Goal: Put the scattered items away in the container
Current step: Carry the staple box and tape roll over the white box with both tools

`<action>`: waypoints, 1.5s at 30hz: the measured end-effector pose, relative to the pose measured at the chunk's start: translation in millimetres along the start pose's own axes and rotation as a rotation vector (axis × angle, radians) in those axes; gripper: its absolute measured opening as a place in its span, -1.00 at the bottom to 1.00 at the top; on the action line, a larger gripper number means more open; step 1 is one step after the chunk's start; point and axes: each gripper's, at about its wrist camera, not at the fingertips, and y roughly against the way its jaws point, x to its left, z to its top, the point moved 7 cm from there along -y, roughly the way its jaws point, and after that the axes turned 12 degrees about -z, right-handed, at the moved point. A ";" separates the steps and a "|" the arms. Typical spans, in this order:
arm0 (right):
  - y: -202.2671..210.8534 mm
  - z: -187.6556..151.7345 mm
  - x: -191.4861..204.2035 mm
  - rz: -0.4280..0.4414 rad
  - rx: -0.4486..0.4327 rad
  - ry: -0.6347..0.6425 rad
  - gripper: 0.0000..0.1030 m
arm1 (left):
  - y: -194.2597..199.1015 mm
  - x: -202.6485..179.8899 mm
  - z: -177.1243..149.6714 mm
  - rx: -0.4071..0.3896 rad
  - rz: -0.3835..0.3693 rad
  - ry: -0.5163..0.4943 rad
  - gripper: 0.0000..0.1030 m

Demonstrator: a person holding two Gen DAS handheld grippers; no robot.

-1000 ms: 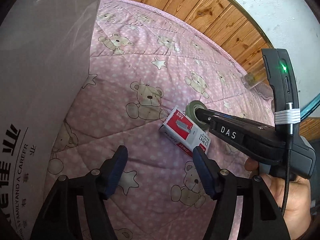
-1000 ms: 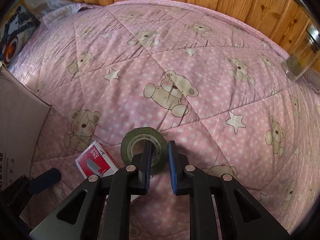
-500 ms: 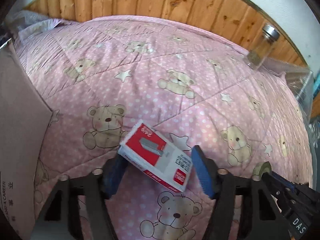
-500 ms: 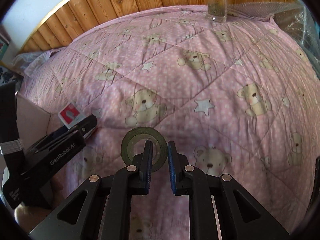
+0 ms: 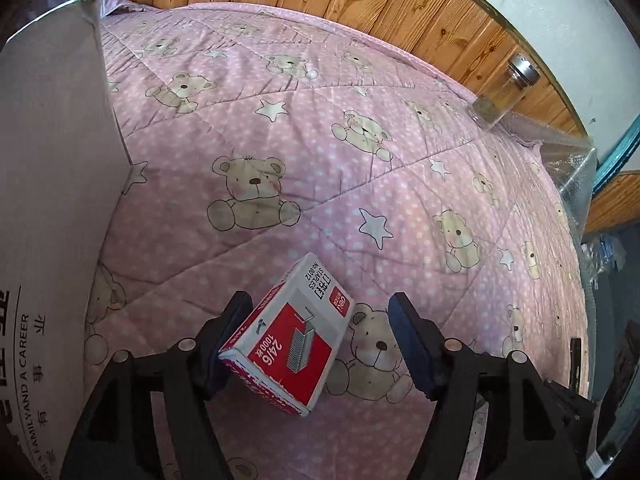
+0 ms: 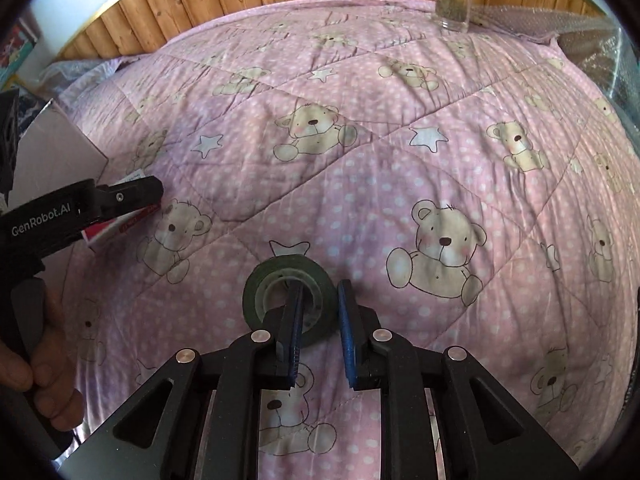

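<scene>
One cardboard staple box, red & white, tilted on the quilted pink bear blanket between the left gripper's wide-open jaws. Right gripper pinches one tape roll's ring wall. Cardboard carton at left.

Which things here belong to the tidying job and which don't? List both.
Job: staple box between the open left tool; tape roll held by the right tool; cardboard box.
Lying about: glass jar; bear quilt.
</scene>
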 end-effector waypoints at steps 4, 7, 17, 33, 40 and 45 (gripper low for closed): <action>1.3 -1.1 -1.3 0.004 -0.007 0.001 -0.67 | 2.8 5.4 -3.3 0.005 -0.010 0.001 0.39; 0.4 -0.9 -1.0 0.004 -0.014 0.001 -0.67 | 0.8 -3.9 -11.4 0.044 -0.033 -0.064 0.39; -1.2 1.2 0.1 -0.002 -0.028 0.004 -0.67 | 5.8 -12.7 -24.0 0.043 -0.002 -0.182 0.35; 17.3 -16.8 -22.0 0.108 -0.019 -0.175 -0.70 | 31.8 -17.6 -36.4 0.019 -0.019 -0.183 -0.26; 38.6 -44.6 -17.0 0.151 -0.021 -0.215 -0.70 | 44.7 -47.1 -51.9 0.032 -0.042 -0.233 -0.26; 61.8 -54.2 -9.3 0.170 -0.050 -0.213 -0.70 | 68.1 -72.9 -61.8 0.013 -0.056 -0.299 -0.26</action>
